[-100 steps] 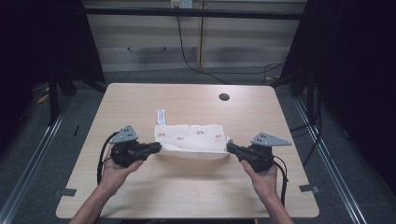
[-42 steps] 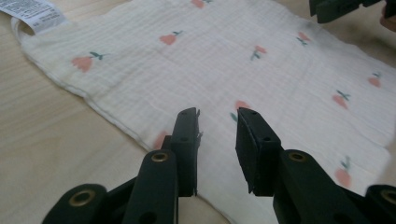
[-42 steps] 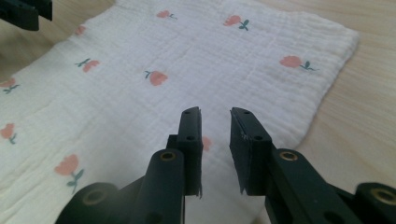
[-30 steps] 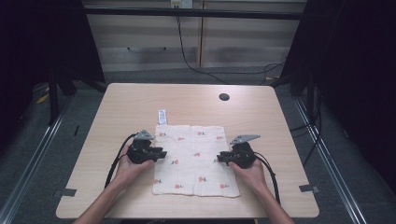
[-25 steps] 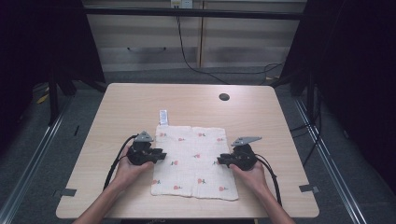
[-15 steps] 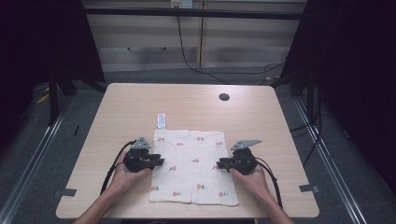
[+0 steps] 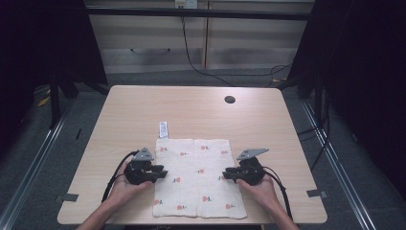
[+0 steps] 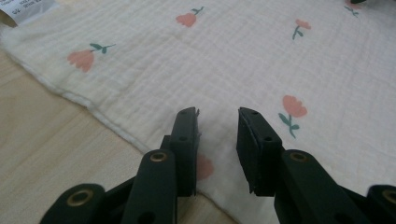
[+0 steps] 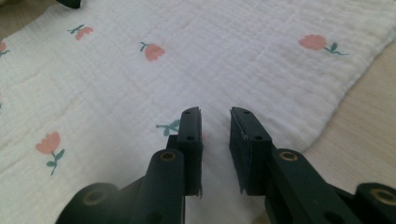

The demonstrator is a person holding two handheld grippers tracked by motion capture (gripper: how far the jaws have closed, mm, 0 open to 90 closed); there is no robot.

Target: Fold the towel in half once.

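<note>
Since the earliest frame, both grippers have come back toward the person's edge of the table, and the cloth, then bunched in a strip between them, now lies spread flat

Item: cloth, white crinkled gauze, roughly square, printed with small pink flowers on green stems. Position: near half of the table, its near hem just short of the table's near edge. White label sticks out from the far left corner onto bare wood. A faint fold line runs front to back through the middle.

Containers: none on the table; a small dark round hole sits in the tabletop toward the far right, well apart from the cloth.

Left gripper: over the cloth's left hem, held in the person's left hand. In the left gripper view its jaws stand narrowly apart with only a gap between them, low over the fabric, gripping nothing.

Right gripper: over the cloth's right hem, held in the right hand. In the right gripper view its jaws have just been opening a little and stand narrowly parted, nothing pinched between them, flowered fabric below
</note>
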